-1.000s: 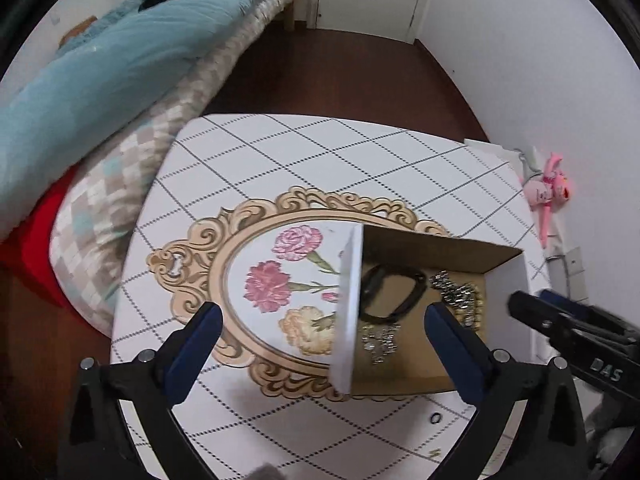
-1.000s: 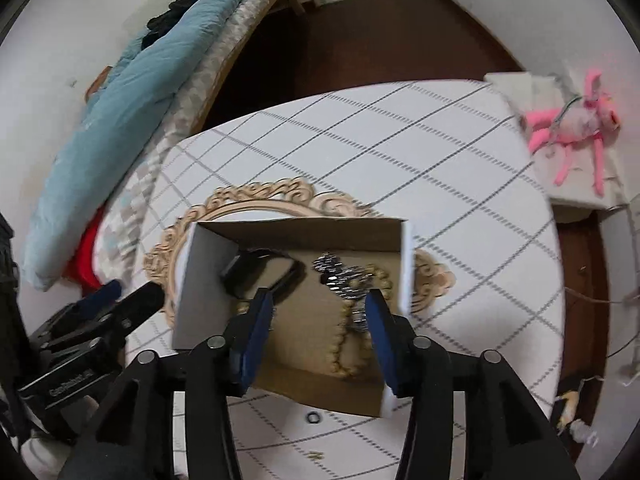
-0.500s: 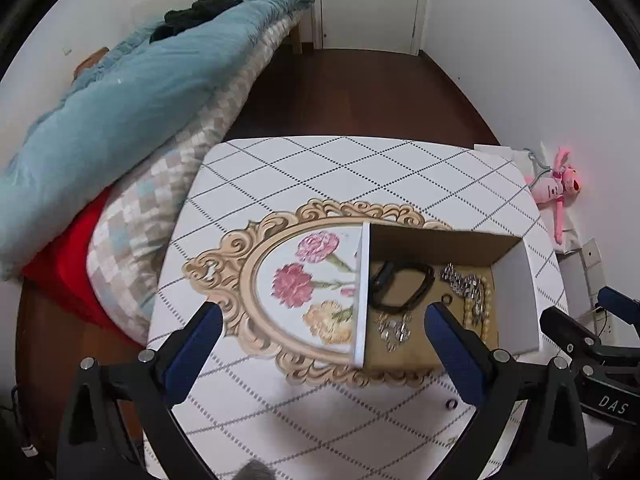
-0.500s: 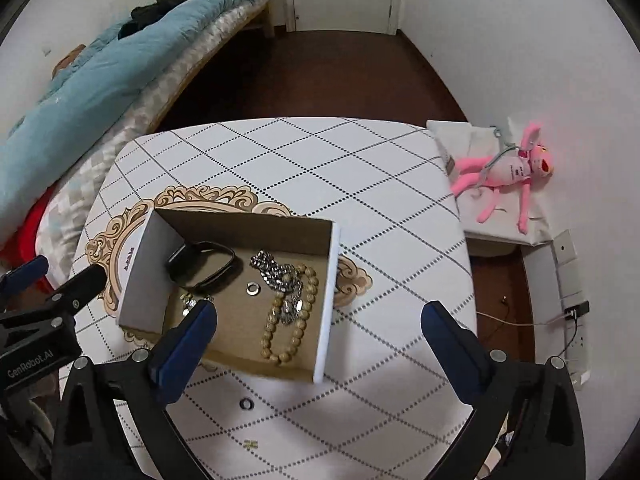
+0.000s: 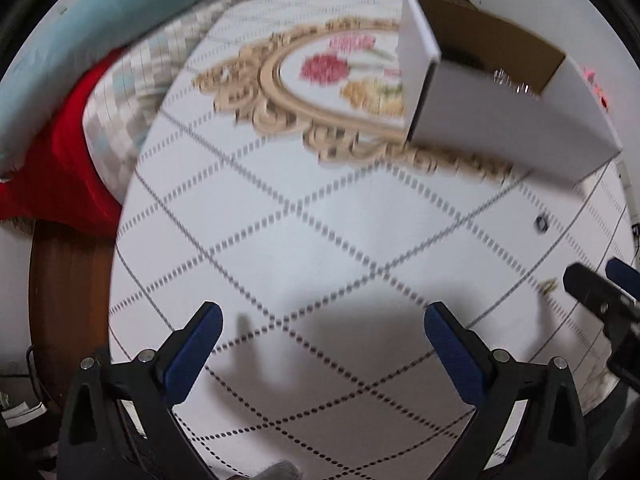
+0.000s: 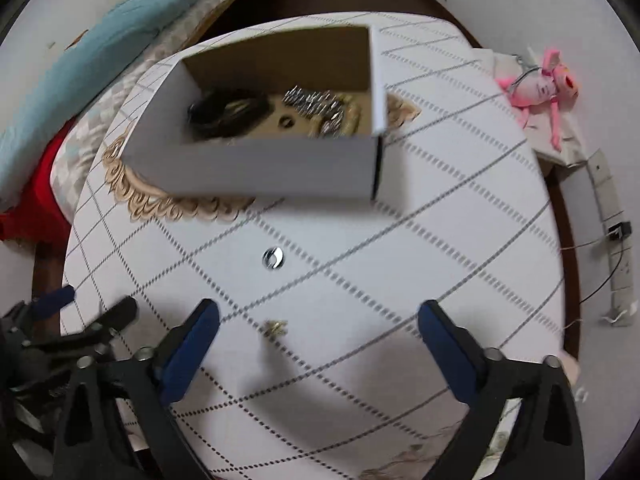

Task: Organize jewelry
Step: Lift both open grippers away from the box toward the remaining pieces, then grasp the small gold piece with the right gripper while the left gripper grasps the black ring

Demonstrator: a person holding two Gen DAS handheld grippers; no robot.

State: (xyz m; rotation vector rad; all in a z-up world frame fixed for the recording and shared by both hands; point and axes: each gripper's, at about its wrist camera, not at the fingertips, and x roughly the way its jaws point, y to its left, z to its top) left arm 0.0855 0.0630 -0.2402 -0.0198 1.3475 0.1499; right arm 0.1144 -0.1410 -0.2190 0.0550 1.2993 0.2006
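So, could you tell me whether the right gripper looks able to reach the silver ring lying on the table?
Probably yes: the right gripper is open, and the silver ring lies on bare table ahead of it, apart from the box.

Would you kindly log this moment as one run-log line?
left gripper: open, empty | right gripper: open, empty | silver ring, gold piece: loose on table | box: holds jewelry

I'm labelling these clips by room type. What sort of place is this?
Most likely a bedroom at home: a bed with a blue duvet beside the patterned table, a pink plush toy, wooden flooring.
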